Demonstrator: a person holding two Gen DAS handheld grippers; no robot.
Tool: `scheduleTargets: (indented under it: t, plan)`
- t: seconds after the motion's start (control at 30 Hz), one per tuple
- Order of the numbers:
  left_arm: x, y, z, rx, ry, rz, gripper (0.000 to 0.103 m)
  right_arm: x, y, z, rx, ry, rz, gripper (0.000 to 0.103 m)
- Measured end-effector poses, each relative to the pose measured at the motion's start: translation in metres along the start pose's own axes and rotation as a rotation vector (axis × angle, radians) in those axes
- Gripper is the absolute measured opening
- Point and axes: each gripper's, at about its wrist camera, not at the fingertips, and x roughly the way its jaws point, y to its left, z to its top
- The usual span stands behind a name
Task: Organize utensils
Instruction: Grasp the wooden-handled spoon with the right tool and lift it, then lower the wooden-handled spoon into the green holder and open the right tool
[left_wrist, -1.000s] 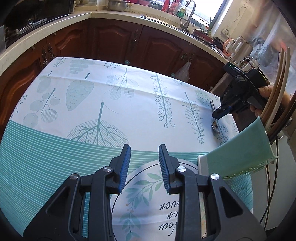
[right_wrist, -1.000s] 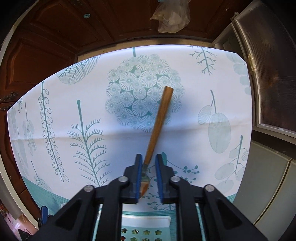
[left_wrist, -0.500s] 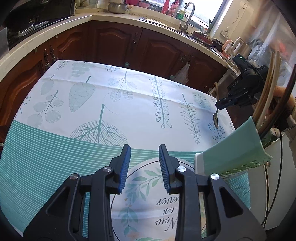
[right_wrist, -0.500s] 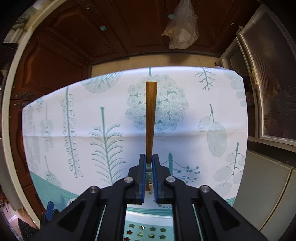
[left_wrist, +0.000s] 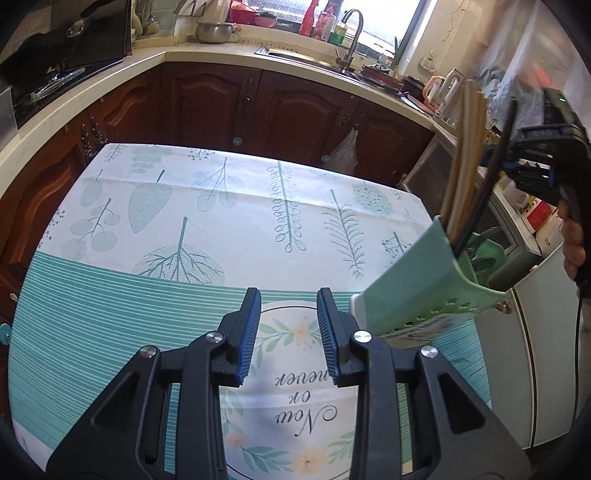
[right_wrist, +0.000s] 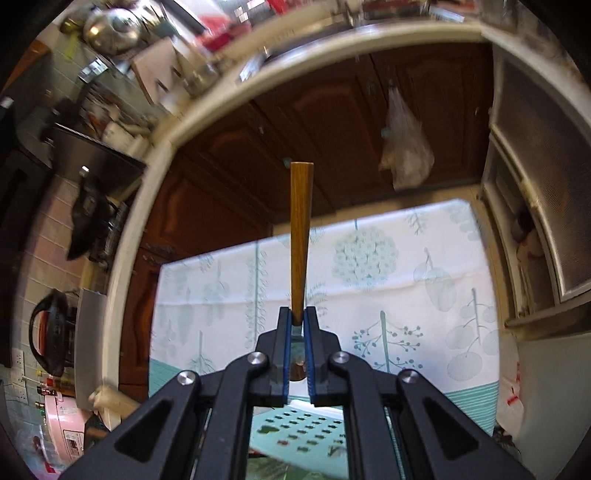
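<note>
My right gripper (right_wrist: 297, 317) is shut on a spoon with a wooden handle (right_wrist: 301, 240). The handle sticks straight out ahead, in the air above the leaf-print tablecloth (right_wrist: 406, 295). The spoon's metal bowl sits between the pads. A green perforated utensil holder (left_wrist: 424, 284) stands at the table's right edge, holding several beige utensils (left_wrist: 465, 155). Its perforated side (right_wrist: 306, 424) shows just below the right gripper. In the left wrist view the right gripper (left_wrist: 517, 162) hovers high behind those utensils, with a hand on its grip. My left gripper (left_wrist: 288, 299) is open over the tablecloth, with nothing between its fingers.
Dark wooden cabinets (left_wrist: 221, 103) and a pale counter with a sink and tap (left_wrist: 347, 37) curve round the table's far side. A plastic bag (right_wrist: 406, 147) hangs on a cabinet door. A white appliance (left_wrist: 546, 332) stands against the table's right edge.
The right gripper closed on the spoon and lifted it off the tablecloth, its handle swinging straight ahead. It now sits high beside the holder. The left gripper rose a little.
</note>
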Motion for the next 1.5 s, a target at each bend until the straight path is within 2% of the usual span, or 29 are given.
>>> scheduleTargets:
  t: [0.1,0.2,0.3,0.47,0.57,0.7,0.8,0.9,1.0,1.2,1.33,1.43,1.5]
  plan:
    - [-0.015,-0.009,0.000,0.005,-0.019,-0.008,0.028,-0.045,0.006,-0.019,-0.047,-0.126,0.008,0.006]
    - [-0.030,-0.024,0.002,0.019,-0.033,-0.004,0.028,-0.078,0.008,-0.043,-0.085,-0.202,0.015,0.006]
    - [-0.046,-0.043,0.002,0.047,-0.058,-0.013,0.028,-0.098,0.016,-0.074,-0.172,-0.277,-0.035,0.006]
    - [-0.066,-0.069,-0.002,0.096,-0.088,-0.028,0.028,-0.095,0.025,-0.122,-0.317,-0.364,-0.076,0.006]
    - [-0.074,-0.079,-0.006,0.107,-0.092,-0.028,0.028,-0.081,0.032,-0.148,-0.395,-0.414,-0.138,0.006]
    - [-0.086,-0.083,-0.012,0.122,-0.103,-0.011,0.028,-0.052,0.028,-0.164,-0.448,-0.378,-0.157,0.006]
    - [-0.093,-0.081,-0.017,0.117,-0.104,0.000,0.028,-0.033,0.022,-0.177,-0.481,-0.292,-0.213,0.007]
    - [-0.097,-0.076,-0.020,0.096,-0.093,-0.002,0.028,-0.031,0.019,-0.187,-0.483,-0.272,-0.258,0.007]
    - [-0.099,-0.074,-0.026,0.082,-0.083,-0.011,0.028,-0.046,0.013,-0.197,-0.436,-0.296,-0.200,0.007]
    - [-0.108,-0.079,-0.048,0.064,-0.063,-0.026,0.028,-0.070,0.001,-0.225,-0.324,-0.338,-0.149,0.008]
    - [-0.112,-0.081,-0.064,0.052,-0.058,-0.047,0.028,-0.066,-0.011,-0.241,-0.278,-0.320,-0.168,0.008]
    - [-0.112,-0.081,-0.074,0.043,-0.040,-0.060,0.028,-0.058,-0.019,-0.238,-0.240,-0.301,-0.198,0.008]
    - [-0.109,-0.078,-0.079,0.033,-0.026,-0.058,0.028,-0.056,-0.027,-0.234,-0.195,-0.308,-0.183,0.008]
